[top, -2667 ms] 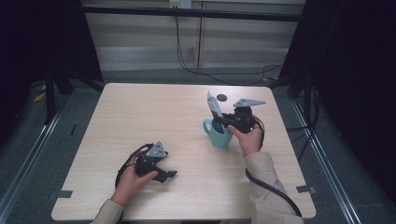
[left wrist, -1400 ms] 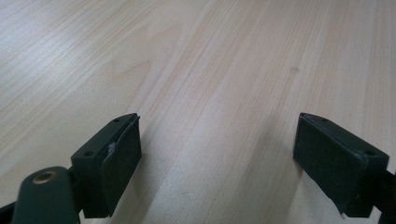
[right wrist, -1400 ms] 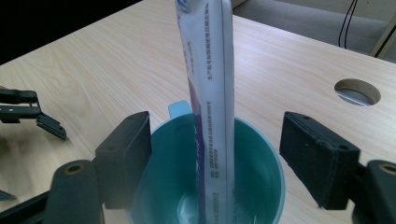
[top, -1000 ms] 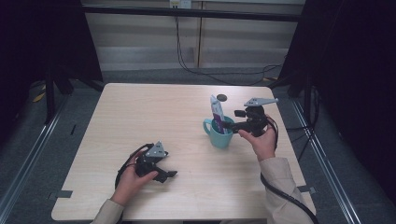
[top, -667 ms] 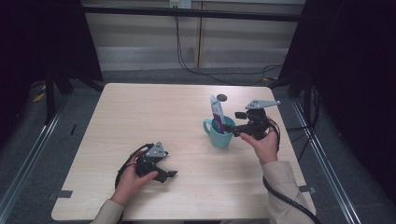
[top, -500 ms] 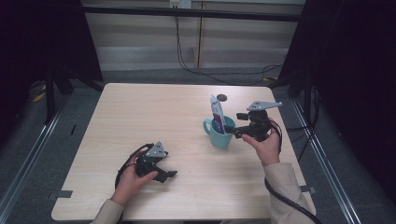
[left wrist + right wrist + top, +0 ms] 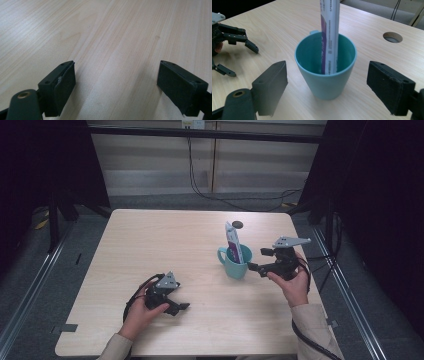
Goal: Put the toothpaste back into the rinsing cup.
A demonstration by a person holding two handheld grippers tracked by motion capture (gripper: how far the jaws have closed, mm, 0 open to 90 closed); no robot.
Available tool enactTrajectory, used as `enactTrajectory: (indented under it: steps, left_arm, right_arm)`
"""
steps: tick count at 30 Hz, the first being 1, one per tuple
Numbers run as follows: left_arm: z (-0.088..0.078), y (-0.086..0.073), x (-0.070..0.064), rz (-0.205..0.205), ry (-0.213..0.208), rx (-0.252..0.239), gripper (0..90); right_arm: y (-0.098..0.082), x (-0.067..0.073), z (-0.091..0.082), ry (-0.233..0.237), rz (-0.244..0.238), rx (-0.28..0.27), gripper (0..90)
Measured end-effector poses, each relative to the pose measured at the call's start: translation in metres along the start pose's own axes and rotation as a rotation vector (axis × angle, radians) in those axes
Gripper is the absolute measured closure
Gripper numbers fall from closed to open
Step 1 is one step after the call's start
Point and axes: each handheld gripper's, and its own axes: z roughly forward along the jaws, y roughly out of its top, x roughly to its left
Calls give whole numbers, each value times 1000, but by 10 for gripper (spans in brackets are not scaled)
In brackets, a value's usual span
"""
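Note:
A teal mug [image 7: 234,262] [image 7: 325,65] stands right of the table's middle. A white and purple tube [image 7: 233,243] [image 7: 329,32] stands upright inside it, leaning on the rim. My right gripper [image 7: 256,261] [image 7: 329,90] is just right of the mug, pointing at it, open, its jaws apart from the mug with nothing between them. My left gripper [image 7: 178,302] [image 7: 116,88] rests low on the table at the front left, open over bare wood. It also shows far off in the right gripper view [image 7: 234,53].
The light wooden table [image 7: 160,240] has a round cable hole [image 7: 238,224] [image 7: 392,37] behind the mug. Black cables trail from both grippers. Dark floor and metal rails surround the table, with a wall panel behind.
The tube, held above the mug earlier, now stands in it, released. My right gripper has drawn back to the right of the mug and a little lower. The left hand has kept still.

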Motion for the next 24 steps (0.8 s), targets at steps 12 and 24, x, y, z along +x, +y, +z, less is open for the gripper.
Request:
enactTrajectory:
  steps: [12,24]
  left_arm:
    - [0,0,0,-1,-2,-2,150]
    - [0,0,0,1,-2,-1,150]
  right_arm:
    - [-20,2,-7,-14,-25,47,152]
    - [-48,17,0,15,-45,91,157]
